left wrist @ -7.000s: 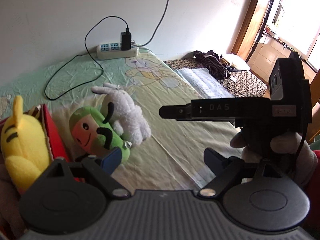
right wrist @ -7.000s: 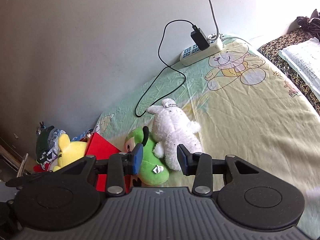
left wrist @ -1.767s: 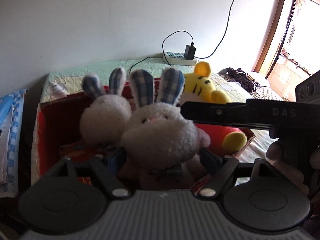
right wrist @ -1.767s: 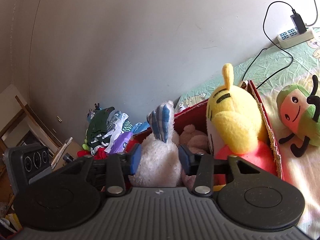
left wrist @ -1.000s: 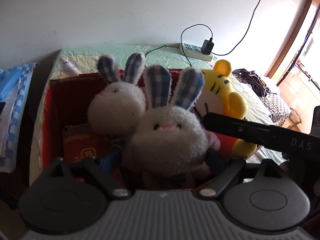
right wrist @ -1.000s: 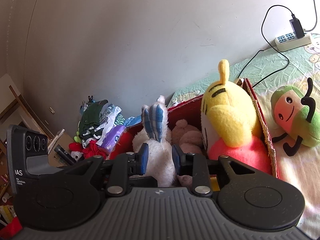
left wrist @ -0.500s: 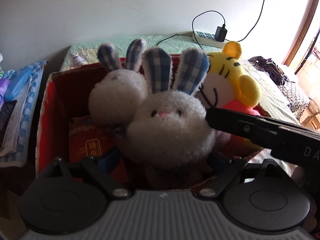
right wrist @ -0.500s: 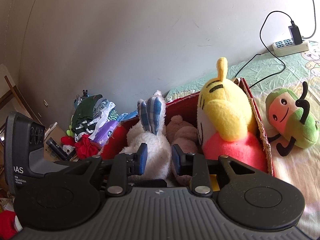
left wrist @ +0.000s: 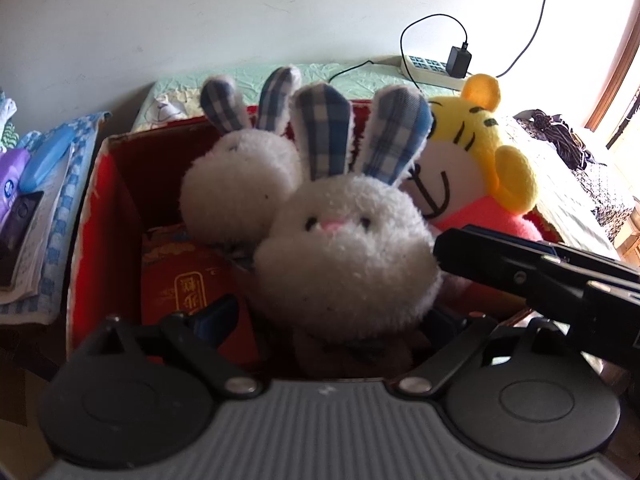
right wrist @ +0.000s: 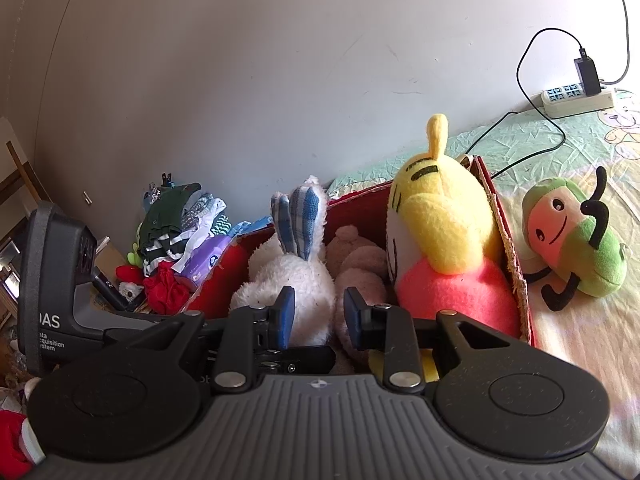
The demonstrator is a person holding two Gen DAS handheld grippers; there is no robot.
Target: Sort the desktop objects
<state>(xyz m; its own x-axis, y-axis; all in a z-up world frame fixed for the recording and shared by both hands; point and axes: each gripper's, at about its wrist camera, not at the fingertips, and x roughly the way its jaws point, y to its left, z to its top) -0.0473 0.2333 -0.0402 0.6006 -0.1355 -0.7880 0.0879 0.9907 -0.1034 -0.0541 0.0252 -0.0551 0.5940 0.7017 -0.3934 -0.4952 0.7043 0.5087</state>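
A red cardboard box (left wrist: pixel 86 216) holds two white rabbits with blue plaid ears and a yellow tiger plush (left wrist: pixel 480 152). The front rabbit (left wrist: pixel 348 248) sits between the fingers of my left gripper (left wrist: pixel 332 320), whose jaws are opening and stand clear of its sides. My right gripper (right wrist: pixel 320 316) reaches in from the right, shut on the white fur of that rabbit (right wrist: pixel 292 276). Its black body (left wrist: pixel 520 272) shows beside the rabbit's cheek. A green and pink plush (right wrist: pixel 572 240) lies on the bed outside the box's right wall (right wrist: pixel 508 240).
A power strip (right wrist: pixel 576 100) with a charger and cables lies against the wall. A heap of clothes (right wrist: pixel 180 220) is piled left of the box. Papers on a blue checked cloth (left wrist: pixel 48 200) lie beside the box. A dark bundle (left wrist: pixel 560 136) rests farther along the bed.
The left gripper has tipped down toward the box and its jaws have spread wider around the front rabbit. The right gripper has stayed narrow on the rabbit's fur.
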